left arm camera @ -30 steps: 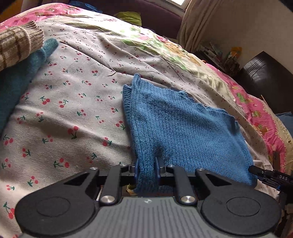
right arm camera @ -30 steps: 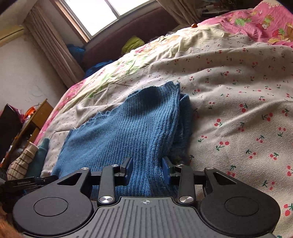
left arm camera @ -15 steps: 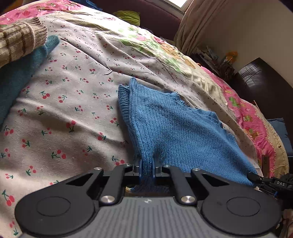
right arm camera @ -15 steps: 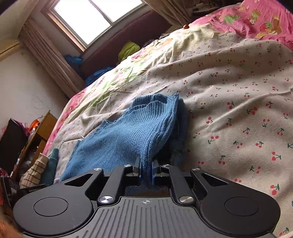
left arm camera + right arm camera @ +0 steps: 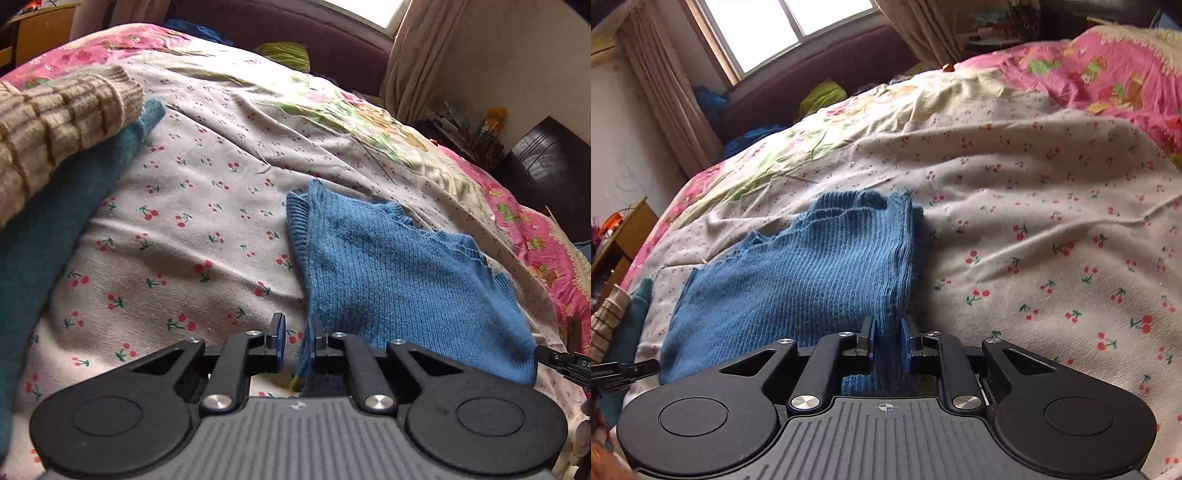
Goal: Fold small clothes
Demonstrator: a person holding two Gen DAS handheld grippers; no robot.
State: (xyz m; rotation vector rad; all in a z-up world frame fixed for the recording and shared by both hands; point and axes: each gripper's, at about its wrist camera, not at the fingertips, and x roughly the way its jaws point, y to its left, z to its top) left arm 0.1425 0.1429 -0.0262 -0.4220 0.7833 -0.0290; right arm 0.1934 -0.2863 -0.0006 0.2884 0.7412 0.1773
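Note:
A small blue knit garment [image 5: 399, 269] lies folded on the cherry-print bedspread [image 5: 192, 236]. In the left wrist view my left gripper [image 5: 297, 332] has its jaws slightly apart; the garment's near left corner hangs against the right finger, with a gap beside the left finger. In the right wrist view the same garment [image 5: 812, 280] lies ahead, and my right gripper [image 5: 887, 334] is shut on its near right edge, with the cloth pinched between the blue pads.
A striped beige knit [image 5: 55, 125] lies on a teal garment [image 5: 48, 229] at the left. A pink floral quilt [image 5: 1108, 74] covers the bed's far side. A dark headboard [image 5: 820, 81], a window and curtains stand behind. A wooden stand [image 5: 624, 236] is at the left.
My left gripper closed on the garment's corner, then its jaws opened a little. My right gripper closed on the garment's edge and stays shut. Both views pulled back slightly.

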